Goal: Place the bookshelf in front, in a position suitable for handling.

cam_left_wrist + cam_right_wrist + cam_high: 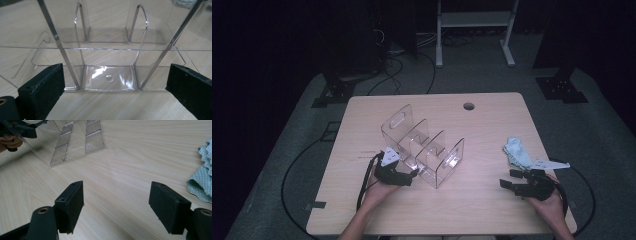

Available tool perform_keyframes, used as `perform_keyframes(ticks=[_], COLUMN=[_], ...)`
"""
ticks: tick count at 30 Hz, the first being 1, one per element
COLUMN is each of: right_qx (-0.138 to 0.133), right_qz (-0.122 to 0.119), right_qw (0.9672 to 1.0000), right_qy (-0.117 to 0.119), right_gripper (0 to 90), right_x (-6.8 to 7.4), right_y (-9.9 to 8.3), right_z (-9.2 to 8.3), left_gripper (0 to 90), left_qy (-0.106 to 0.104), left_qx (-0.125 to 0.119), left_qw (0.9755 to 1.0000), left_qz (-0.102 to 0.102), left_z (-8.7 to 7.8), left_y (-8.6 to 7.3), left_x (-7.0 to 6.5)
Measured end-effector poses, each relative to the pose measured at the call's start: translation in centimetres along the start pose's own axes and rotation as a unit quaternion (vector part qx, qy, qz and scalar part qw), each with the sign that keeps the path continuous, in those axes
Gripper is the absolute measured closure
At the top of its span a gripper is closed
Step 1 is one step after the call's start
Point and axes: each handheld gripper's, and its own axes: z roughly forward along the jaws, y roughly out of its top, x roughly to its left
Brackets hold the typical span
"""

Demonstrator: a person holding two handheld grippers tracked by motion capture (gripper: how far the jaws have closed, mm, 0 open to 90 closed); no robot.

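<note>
A clear acrylic rack (424,147) with several upright dividers stands in the middle of the wooden table (482,200). My left gripper (413,175) is open at the rack's near left side; in the left gripper view the rack (108,62) stands just beyond the wide-apart jaws. My right gripper (508,181) is open near the table's front right, over bare wood. In the right gripper view nothing lies between its jaws, the rack (75,142) is far off at upper left and a pale blue-green cloth (202,175) lies at the right edge.
The cloth (517,152) lies crumpled near the table's right edge, just beyond my right hand. A round cable hole (469,106) sits at the table's far edge. Cables trail from both grippers over the front edge. A white frame (474,30) stands on the floor behind.
</note>
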Motion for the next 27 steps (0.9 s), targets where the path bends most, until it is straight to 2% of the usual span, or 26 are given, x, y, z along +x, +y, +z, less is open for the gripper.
perform_keyframes(ticks=[6,8,9,10,11,13,14,15,16,19,21,24,27], right_qx=[0.008,0.009,0.009,0.007,0.008,0.007,0.007,0.006,0.006,0.016,0.023,0.032,0.04], right_qz=[-0.006,-0.007,-0.007,-0.011,-0.011,-0.006,-0.006,0.009,0.009,0.023,0.03,0.028,0.041], right_qw=[0.9999,0.9994,0.9994,0.9989,0.9969,0.9949,0.9949,0.9928,0.9928,0.988,0.9856,0.9812,0.9797], right_qy=[-0.011,-0.033,-0.033,-0.044,-0.077,-0.1,-0.1,-0.119,-0.119,-0.152,-0.165,-0.188,-0.192], right_gripper=[27.5,27.6,27.6,27.7,28.1,29.3,29.3,30.0,30.0,32.3,35.2,40.3,42.9], right_x=[-0.3,-1.0,-1.0,-1.3,-2.3,-3.3,-3.3,-4.5,-4.5,-6.0,-6.9,-8.0,-8.7], right_y=[0.0,0.6,0.6,0.9,1.6,2.1,2.1,2.8,2.8,3.9,4.5,5.5,5.6], right_z=[0.0,-0.5,-0.5,-0.7,-1.1,-1.3,-1.3,-1.1,-1.1,-0.1,0.8,3.0,4.0], left_gripper=[1.0,1.0,0.8,0.8,0.8,4.6,4.6,5.8,5.8,7.6,7.8,8.0,8.0], left_qy=[0.008,0.003,0.003,0.002,0.006,0.003,0.006,0.011,0.008,0.006,0.005,0.005,0.005], left_qx=[-0.008,-0.003,-0.003,-0.003,-0.008,-0.015,-0.024,-0.031,-0.035,-0.045,-0.046,-0.045,-0.046], left_qw=[0.9999,0.9999,0.9999,0.9999,0.9999,0.9999,0.9997,0.9994,0.9993,0.9989,0.9989,0.999,0.9989], left_qz=[-0.009,-0.013,-0.013,-0.009,-0.005,-0.003,0.008,0.012,0.011,0.013,0.011,0.007,0.005], left_z=[0.5,0.9,0.9,1.1,1.3,1.4,1.4,1.5,1.5,1.6,1.6,1.6,1.6], left_y=[0.0,-0.1,-0.1,0.0,0.2,0.2,0.3,0.3,0.3,0.1,0.0,0.0,0.0], left_x=[0.3,0.5,0.5,0.5,0.4,0.3,0.2,0.1,0.0,0.1,0.1,0.1,0.0])
